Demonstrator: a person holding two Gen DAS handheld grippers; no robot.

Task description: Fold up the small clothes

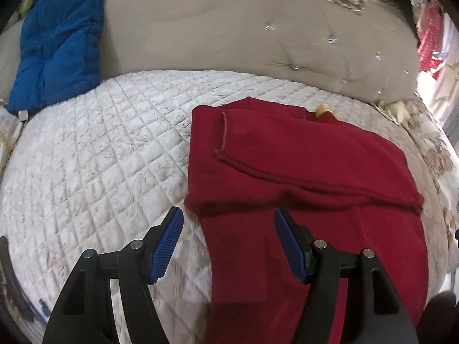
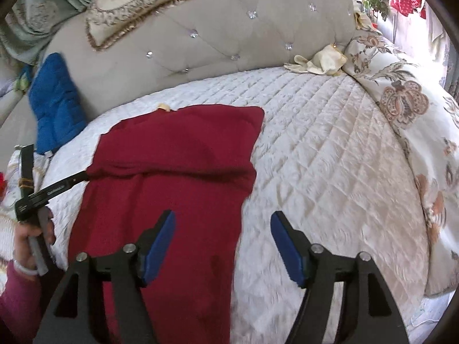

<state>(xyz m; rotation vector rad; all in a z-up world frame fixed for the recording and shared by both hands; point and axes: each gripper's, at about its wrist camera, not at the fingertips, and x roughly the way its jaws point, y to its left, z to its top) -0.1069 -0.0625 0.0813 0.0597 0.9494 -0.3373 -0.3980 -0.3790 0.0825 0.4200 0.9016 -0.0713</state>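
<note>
A dark red garment [image 1: 287,157] lies on the white quilted cover [image 1: 100,143]. Its upper part is folded over and a sleeve lies across it. My left gripper [image 1: 229,213] hovers open over the garment's left edge, with nothing pinched between its blue pads. In the right wrist view the same garment [image 2: 172,157] fills the centre left. My right gripper [image 2: 223,215] stands open above its right edge, one finger over the cloth and the other over the cover [image 2: 330,157]. At the left of that view, a finger [image 2: 63,186] of the left gripper reaches the fold's left end, held by a hand [image 2: 25,238].
A blue cushion [image 1: 57,43] leans at the back left against the beige tufted backrest [image 1: 229,28]. In the right wrist view a floral pillow [image 2: 407,106] lines the right side, a cream cloth [image 2: 318,60] lies at the back, and a fringed patterned cushion [image 2: 137,3] sits on the backrest.
</note>
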